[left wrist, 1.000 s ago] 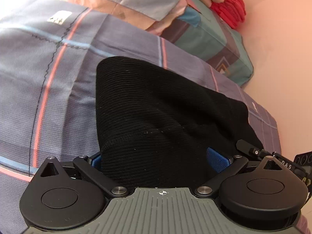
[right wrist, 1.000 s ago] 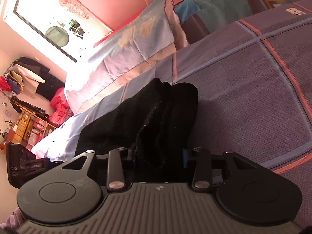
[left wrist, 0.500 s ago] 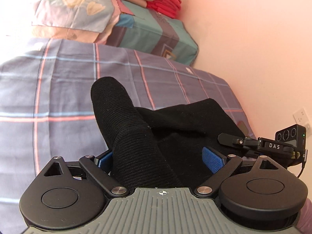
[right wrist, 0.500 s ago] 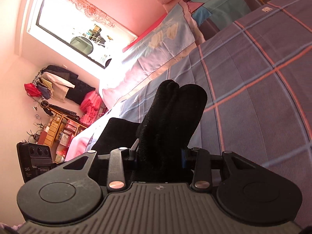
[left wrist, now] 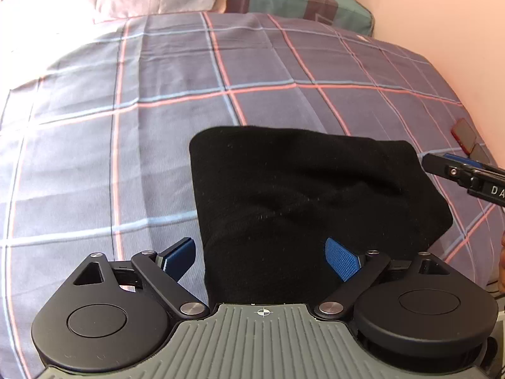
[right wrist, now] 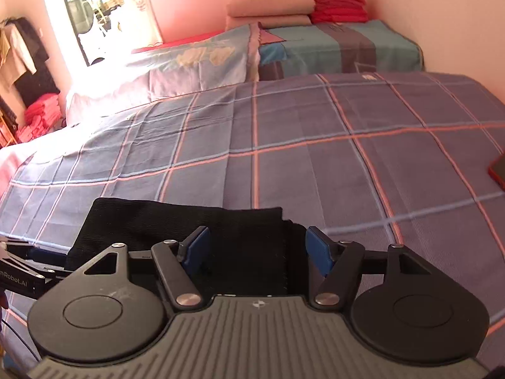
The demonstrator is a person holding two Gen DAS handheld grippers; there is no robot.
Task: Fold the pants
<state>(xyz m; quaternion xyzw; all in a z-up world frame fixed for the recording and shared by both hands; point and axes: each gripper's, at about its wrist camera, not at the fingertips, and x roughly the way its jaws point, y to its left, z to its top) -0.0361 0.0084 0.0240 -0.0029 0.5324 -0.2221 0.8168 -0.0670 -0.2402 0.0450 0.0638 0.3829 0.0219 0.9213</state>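
Note:
The black pants [left wrist: 303, 195] lie folded into a compact rectangle on the purple plaid bedsheet [left wrist: 126, 126]. My left gripper [left wrist: 262, 259] is open, its blue pads either side of the near left edge of the fold, not pinching it. My right gripper [right wrist: 255, 249] is open over the near right end of the pants [right wrist: 202, 218]. The right gripper's tip [left wrist: 457, 170] shows at the far right of the left wrist view. The left gripper [right wrist: 28, 268] shows at the left edge of the right wrist view.
Pillows [right wrist: 205, 60] and a folded teal blanket [right wrist: 341, 50] lie at the head of the bed, with stacked red and tan cloths [right wrist: 337, 6] behind. A red phone [right wrist: 498, 170] lies near the bed's right edge. A pink wall [left wrist: 442, 15] runs along the right.
Both grippers were shut on raised pants cloth. Now the cloth lies laid down flat as a folded rectangle, and both grippers have opened and let go.

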